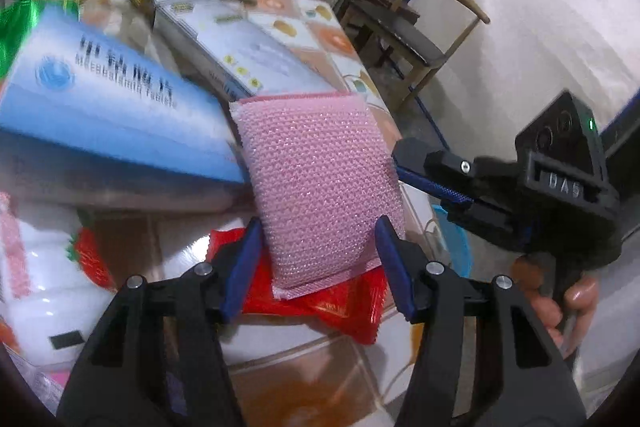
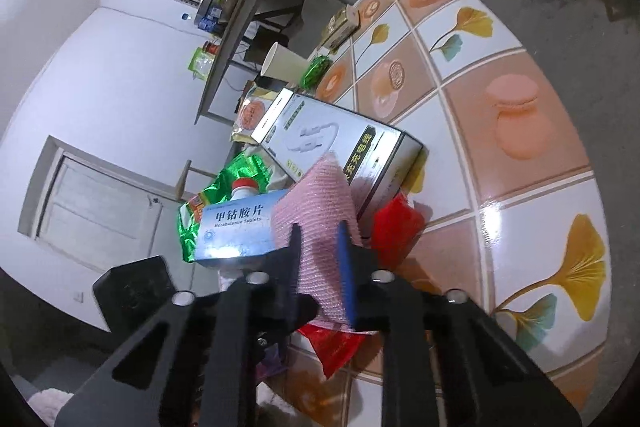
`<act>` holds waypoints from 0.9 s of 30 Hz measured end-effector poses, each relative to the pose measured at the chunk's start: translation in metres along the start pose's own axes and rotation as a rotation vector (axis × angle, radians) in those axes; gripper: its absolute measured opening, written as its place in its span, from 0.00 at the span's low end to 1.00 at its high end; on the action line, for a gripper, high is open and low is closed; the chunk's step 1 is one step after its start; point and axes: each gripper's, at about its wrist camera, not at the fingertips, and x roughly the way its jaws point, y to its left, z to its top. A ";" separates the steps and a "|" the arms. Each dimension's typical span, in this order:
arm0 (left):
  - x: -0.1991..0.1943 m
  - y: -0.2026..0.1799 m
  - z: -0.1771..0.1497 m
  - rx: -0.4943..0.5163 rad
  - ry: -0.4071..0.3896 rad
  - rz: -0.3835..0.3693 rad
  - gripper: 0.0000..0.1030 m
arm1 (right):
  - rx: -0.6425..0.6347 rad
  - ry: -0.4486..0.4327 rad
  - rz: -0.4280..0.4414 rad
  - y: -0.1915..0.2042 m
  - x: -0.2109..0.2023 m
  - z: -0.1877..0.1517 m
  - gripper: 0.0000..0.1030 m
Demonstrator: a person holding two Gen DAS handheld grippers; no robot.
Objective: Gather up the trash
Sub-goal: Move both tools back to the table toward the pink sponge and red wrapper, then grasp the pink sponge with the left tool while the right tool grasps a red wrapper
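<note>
A pink mesh scouring sponge (image 1: pixel 316 179) lies tilted on a heap of trash on the patterned table (image 2: pixel 516 227). My left gripper (image 1: pixel 318 259) is shut on its near end, one blue pad against each side. My right gripper (image 1: pixel 402 161) comes in from the right and pinches the sponge's right edge. In the right wrist view the sponge (image 2: pixel 320 195) is squeezed thin between that gripper's (image 2: pixel 320 243) fingers. A red wrapper (image 1: pixel 332 303) lies under the sponge. A person's hand (image 1: pixel 560 303) holds the right gripper's handle.
A blue tablet box (image 1: pixel 108 107) and a white charger box (image 1: pixel 240 43) lie just behind the sponge. Green foil (image 2: pixel 232 179), a white bottle (image 1: pixel 40 287) and a paper cup (image 2: pixel 284 63) crowd the heap. A wooden chair (image 1: pixel 416 35) and a blue basin (image 1: pixel 452 239) stand beyond the table edge.
</note>
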 end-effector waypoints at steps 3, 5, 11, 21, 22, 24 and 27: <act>0.000 0.007 0.000 -0.061 0.000 -0.047 0.49 | 0.023 -0.003 0.038 -0.004 -0.002 0.000 0.10; -0.001 0.009 0.000 -0.079 -0.008 -0.052 0.41 | 0.036 -0.006 0.054 -0.007 -0.003 0.001 0.10; -0.009 0.008 -0.003 -0.109 -0.046 -0.073 0.24 | 0.072 -0.017 0.084 -0.015 -0.009 -0.002 0.10; -0.042 0.001 -0.005 -0.088 -0.126 -0.098 0.15 | 0.050 -0.074 0.020 -0.009 -0.030 -0.004 0.10; -0.045 0.002 -0.005 -0.087 -0.133 -0.099 0.15 | 0.044 -0.079 -0.007 -0.008 -0.031 -0.005 0.11; -0.054 0.002 -0.005 -0.089 -0.153 -0.107 0.15 | 0.033 -0.077 -0.068 -0.007 -0.031 -0.005 0.12; -0.073 0.004 -0.006 -0.090 -0.195 -0.122 0.15 | 0.021 -0.059 -0.154 -0.004 -0.024 -0.005 0.27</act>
